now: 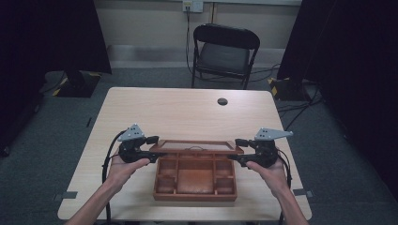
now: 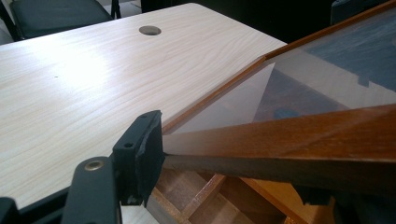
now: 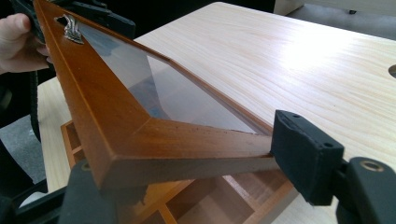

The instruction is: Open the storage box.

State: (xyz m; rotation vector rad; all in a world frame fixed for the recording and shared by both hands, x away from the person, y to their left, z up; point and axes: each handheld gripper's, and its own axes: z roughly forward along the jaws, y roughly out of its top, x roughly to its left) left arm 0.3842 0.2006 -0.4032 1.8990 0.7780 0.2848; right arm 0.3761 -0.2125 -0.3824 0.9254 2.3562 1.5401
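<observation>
A brown wooden box (image 1: 195, 180) with several open compartments sits at the table's near edge. Its glass-paned lid (image 1: 197, 146) is raised on its hinges, tilted up over the box. My left gripper (image 1: 159, 153) is shut on the lid's left frame rail (image 2: 303, 135), with one black pad (image 2: 140, 154) pressed against the wood. At the other side, my right gripper (image 1: 234, 152) is shut on the lid's right frame corner (image 3: 140, 135), a pad (image 3: 303, 163) tight on the rail's end. A small metal clasp (image 3: 72, 29) sits on the lid's front rail.
The light wooden table (image 1: 178, 112) has a round cable hole (image 1: 222, 101) near its far edge. A black folding chair (image 1: 224, 54) stands behind the table. Dark curtains hang at both sides. The other hand (image 3: 18, 42) shows in the right gripper view.
</observation>
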